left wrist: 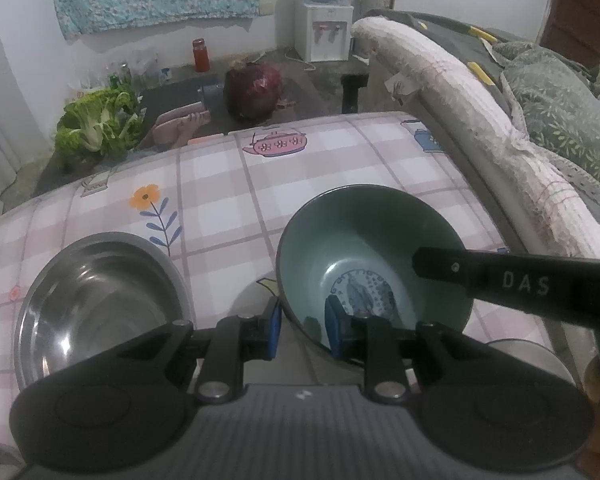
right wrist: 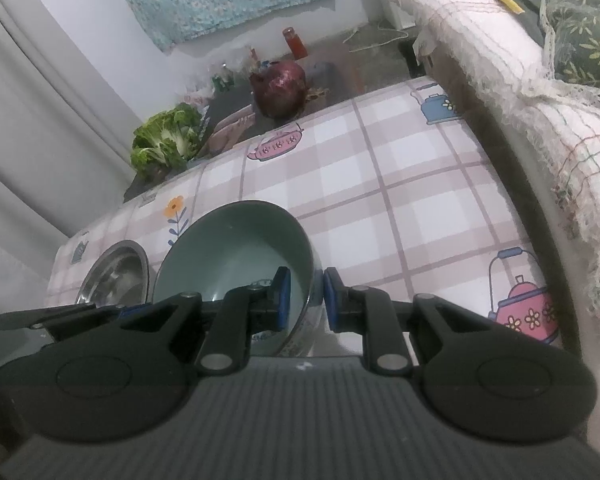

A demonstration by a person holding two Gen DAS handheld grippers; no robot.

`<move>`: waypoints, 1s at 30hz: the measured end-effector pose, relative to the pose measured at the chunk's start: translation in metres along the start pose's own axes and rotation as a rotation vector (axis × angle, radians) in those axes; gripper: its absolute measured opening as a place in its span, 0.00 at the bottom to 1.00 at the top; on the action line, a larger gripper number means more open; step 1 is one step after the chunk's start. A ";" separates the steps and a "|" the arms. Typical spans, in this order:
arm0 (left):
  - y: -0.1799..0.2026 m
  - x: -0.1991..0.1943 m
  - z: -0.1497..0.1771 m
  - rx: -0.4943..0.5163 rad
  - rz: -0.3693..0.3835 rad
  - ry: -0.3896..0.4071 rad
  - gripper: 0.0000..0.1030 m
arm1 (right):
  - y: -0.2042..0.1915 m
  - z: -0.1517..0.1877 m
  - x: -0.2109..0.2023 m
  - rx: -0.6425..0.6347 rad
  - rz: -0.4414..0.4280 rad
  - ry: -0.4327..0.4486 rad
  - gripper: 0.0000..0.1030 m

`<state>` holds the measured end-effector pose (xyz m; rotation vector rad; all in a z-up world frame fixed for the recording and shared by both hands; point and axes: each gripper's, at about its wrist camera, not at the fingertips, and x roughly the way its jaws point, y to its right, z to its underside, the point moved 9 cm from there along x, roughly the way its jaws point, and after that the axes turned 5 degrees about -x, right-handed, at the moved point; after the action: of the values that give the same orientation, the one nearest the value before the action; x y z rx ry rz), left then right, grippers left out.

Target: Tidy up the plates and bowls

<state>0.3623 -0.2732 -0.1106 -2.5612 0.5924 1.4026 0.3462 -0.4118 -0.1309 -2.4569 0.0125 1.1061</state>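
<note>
A green bowl (left wrist: 364, 240) with a printed mark on its bottom sits tilted over the checked tablecloth (left wrist: 320, 168). My left gripper (left wrist: 304, 328) is shut on its near left rim, one blue pad inside and one outside. My right gripper (right wrist: 306, 300) is shut on the bowl's (right wrist: 236, 248) right rim in the same way. One of its black fingers (left wrist: 480, 276) reaches across the bowl from the right. A steel bowl (left wrist: 96, 300) stands empty to the left of the green one, also in the right wrist view (right wrist: 116, 276).
A cloth-covered sofa arm (left wrist: 480, 100) runs along the table's right edge. Beyond the far edge, on the floor, are leafy greens (left wrist: 100, 128), a dark red bag (left wrist: 254, 92), a person's feet (left wrist: 180, 124) and a water dispenser (left wrist: 324, 28). A grey rounded object (left wrist: 532, 356) shows below the right finger.
</note>
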 end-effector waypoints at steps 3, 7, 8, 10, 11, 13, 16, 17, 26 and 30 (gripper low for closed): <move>-0.001 -0.003 0.000 -0.002 0.002 0.003 0.24 | -0.002 -0.001 -0.003 -0.004 0.001 0.004 0.16; -0.002 -0.007 -0.001 -0.005 0.004 0.008 0.24 | -0.005 -0.002 -0.007 -0.010 0.003 0.009 0.17; -0.002 -0.009 -0.001 -0.006 0.004 0.010 0.24 | -0.005 -0.002 -0.008 -0.011 0.003 0.010 0.16; -0.003 -0.012 -0.001 -0.008 0.005 0.015 0.24 | -0.007 -0.003 -0.010 -0.014 0.003 0.013 0.16; -0.003 -0.013 -0.001 -0.009 0.006 0.017 0.24 | -0.008 -0.004 -0.011 -0.016 0.004 0.015 0.16; -0.003 -0.016 -0.002 -0.012 0.008 0.022 0.24 | -0.009 -0.005 -0.014 -0.020 0.005 0.018 0.17; -0.005 -0.021 -0.002 -0.019 0.010 0.029 0.24 | -0.013 -0.006 -0.017 -0.025 0.005 0.023 0.16; -0.006 -0.024 -0.002 -0.023 0.011 0.032 0.24 | -0.014 -0.007 -0.019 -0.027 0.004 0.025 0.16; -0.019 -0.042 -0.005 -0.050 0.003 0.058 0.24 | -0.036 -0.015 -0.032 -0.060 -0.009 0.050 0.17; -0.030 -0.052 -0.008 -0.071 0.003 0.075 0.24 | -0.050 -0.019 -0.036 -0.079 -0.019 0.058 0.17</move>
<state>0.3560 -0.2349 -0.0641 -2.6798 0.5678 1.3564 0.3446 -0.3808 -0.0746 -2.5530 -0.0368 1.0454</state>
